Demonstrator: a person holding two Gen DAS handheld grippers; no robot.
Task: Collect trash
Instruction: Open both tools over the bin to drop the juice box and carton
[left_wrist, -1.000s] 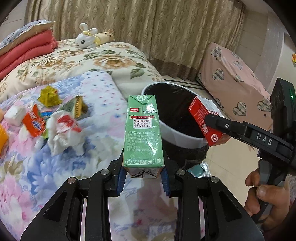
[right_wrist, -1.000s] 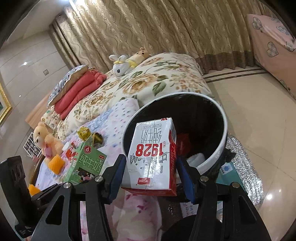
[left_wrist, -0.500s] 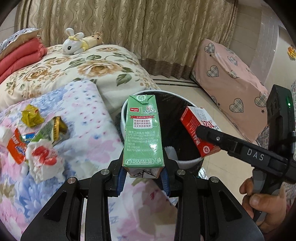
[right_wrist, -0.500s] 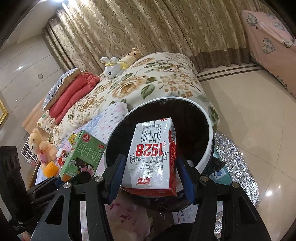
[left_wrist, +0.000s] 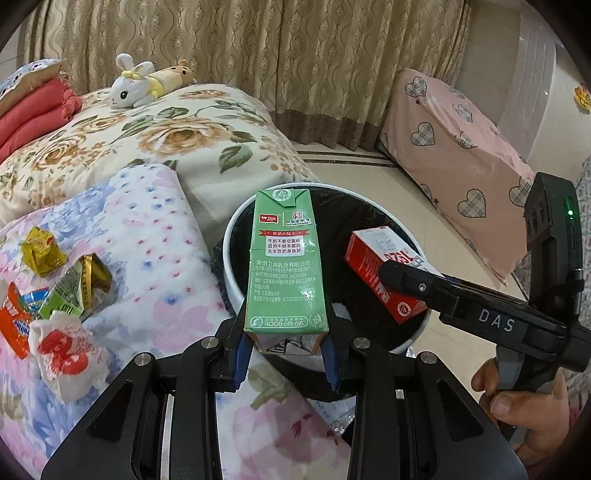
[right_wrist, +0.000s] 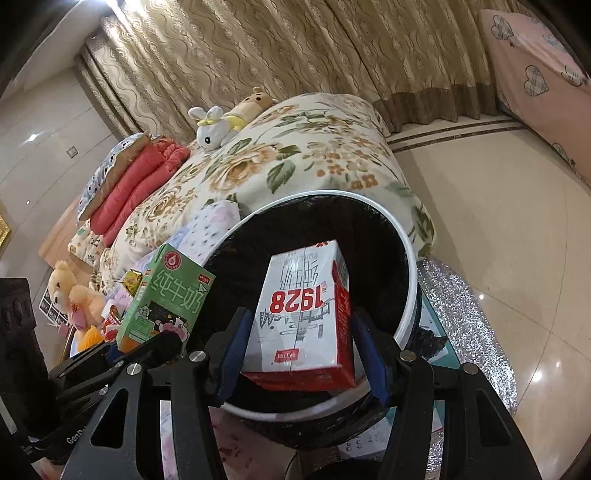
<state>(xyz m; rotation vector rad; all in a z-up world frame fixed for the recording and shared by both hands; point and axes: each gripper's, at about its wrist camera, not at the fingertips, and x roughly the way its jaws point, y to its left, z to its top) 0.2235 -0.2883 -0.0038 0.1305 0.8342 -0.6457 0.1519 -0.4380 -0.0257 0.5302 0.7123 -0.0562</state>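
Bin (left_wrist: 236, 236) white-rimmed, beside bed | left gripper (left_wrist: 286, 349) clamps green carton (left_wrist: 286, 266), upright at 12 over bin | right gripper (right_wrist: 303, 354) clamps red carton (right_wrist: 306, 314) at 12, over bin mouth

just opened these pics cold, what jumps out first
Two milk cartons held over a black-lined trash bin beside the bed: the left gripper is shut on a green carton, the right gripper on a red and white carton. Crumpled wrappers lie on the floral blanket to the left.
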